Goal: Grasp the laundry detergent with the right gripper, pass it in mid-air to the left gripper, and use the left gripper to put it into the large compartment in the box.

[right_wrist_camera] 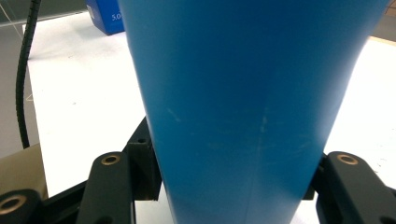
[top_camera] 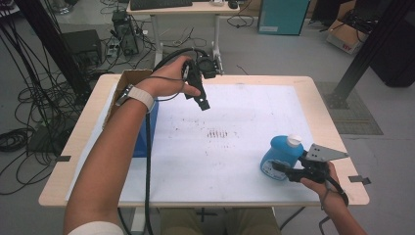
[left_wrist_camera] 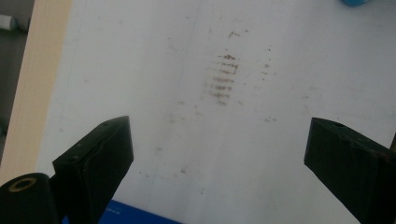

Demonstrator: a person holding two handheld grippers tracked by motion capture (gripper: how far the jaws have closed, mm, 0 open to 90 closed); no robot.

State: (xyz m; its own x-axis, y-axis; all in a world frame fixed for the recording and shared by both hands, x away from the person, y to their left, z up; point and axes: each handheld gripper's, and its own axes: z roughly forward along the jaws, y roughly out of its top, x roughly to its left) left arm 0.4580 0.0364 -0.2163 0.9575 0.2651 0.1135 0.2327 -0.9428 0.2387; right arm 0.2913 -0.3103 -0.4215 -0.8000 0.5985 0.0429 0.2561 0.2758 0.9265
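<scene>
From the high view, one wooden table (top_camera: 83, 147) carries a white sheet (top_camera: 235, 161) with a patch of brown smudges (top_camera: 218, 133) near its middle. Two forearms come in from below, each hand holding one gripper. The left gripper (top_camera: 199, 100) is raised above the far left part of the sheet, jaws pointing down and holding nothing. One blue box (top_camera: 146, 137) sits under that forearm at the sheet's left edge, beside one open cardboard box (top_camera: 128, 81). The right gripper (top_camera: 286, 171) is at the near right, its jaws closed on the sides of one blue bottle (top_camera: 279, 155) with a white cap (top_camera: 294, 141); whether the bottle rests on the sheet or is lifted is hard to judge here. In the left gripper view, two black jaws stand wide apart over the smudged sheet, with a sliver of the blue box at the bottom edge. In the right gripper view, the blue bottle looms close, pinched between two black jaws, with the blue box at top left.
</scene>
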